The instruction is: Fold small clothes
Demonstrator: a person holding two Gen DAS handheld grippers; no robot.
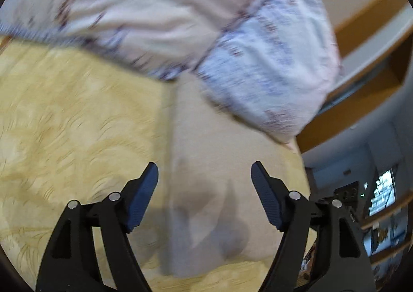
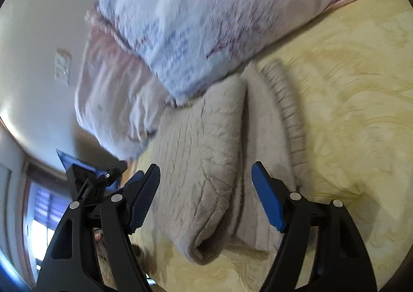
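Your right gripper (image 2: 205,196) stands wide with nothing between the pads, poised just above the knit (image 2: 204,163), a beige ribbed garment folded into a long bundle on the yellow cover (image 2: 348,137). Your left gripper (image 1: 204,196) is just as wide and empty, with the same knit (image 1: 204,188) blurred beneath it and running away toward the far side. Expect the garment to be light, soft and floppy: it should sag wherever you lift it, and the fuzzy ribbing ought to give the pads good bite, not slip. It is thick where the layers stack, so a pinch through the whole bundle may need the jaws near their present width; a single layer takes much less. The rolled near end (image 2: 206,248), just in front of your right pads, looks like the plumpest hold. The ribbed hem (image 2: 289,111) along the right edge is firmer and less stretchy, so it probably gives the cleaner corner grip for carrying a fold over. From your right gripper the knit runs straight ahead, a central crease splitting it into a fat left fold and a flatter right one. Its far end touches or tucks under the pillows (image 2: 196,23) lying on the cover, so pull gently there or the knit may drag. Beyond, to the left, is the wall (image 2: 38,46).
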